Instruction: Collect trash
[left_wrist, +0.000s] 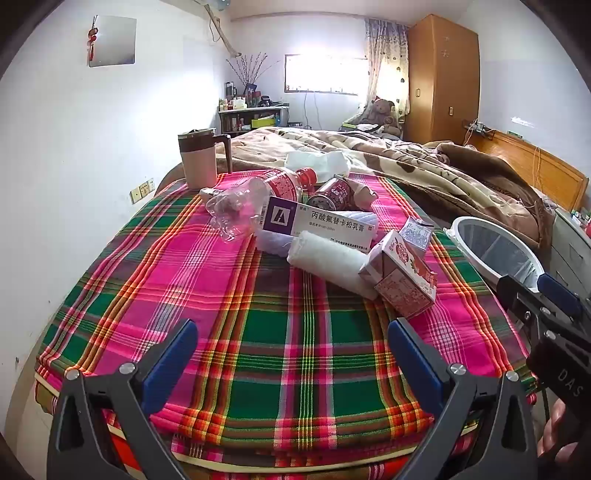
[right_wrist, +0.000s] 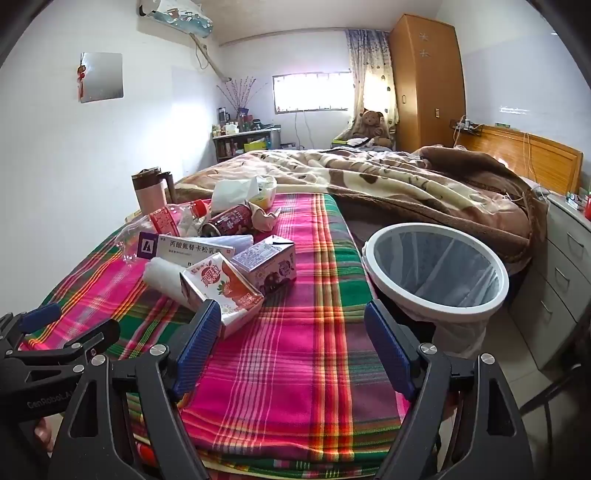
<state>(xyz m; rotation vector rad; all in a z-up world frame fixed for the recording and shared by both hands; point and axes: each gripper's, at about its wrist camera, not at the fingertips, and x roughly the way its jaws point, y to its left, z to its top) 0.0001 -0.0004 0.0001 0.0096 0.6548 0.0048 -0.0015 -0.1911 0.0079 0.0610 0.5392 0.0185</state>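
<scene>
Both the left gripper (left_wrist: 291, 354) and right gripper (right_wrist: 291, 343) hover spread and empty, the strawberry milk carton (right_wrist: 221, 291) nearest for dropping into the lined bin (right_wrist: 436, 266) alongside.

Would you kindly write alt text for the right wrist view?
The open right gripper hovers over a plaid cloth, near a strawberry milk carton in a heap of trash. A white-rimmed lined bin stands just right of the bed.

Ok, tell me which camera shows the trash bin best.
The right wrist view: the trash bin shows its whole white rim, mesh liner and part of its wall beside the bed. The left wrist view catches only part of the rim at the right edge, partly behind the other tool.
</scene>
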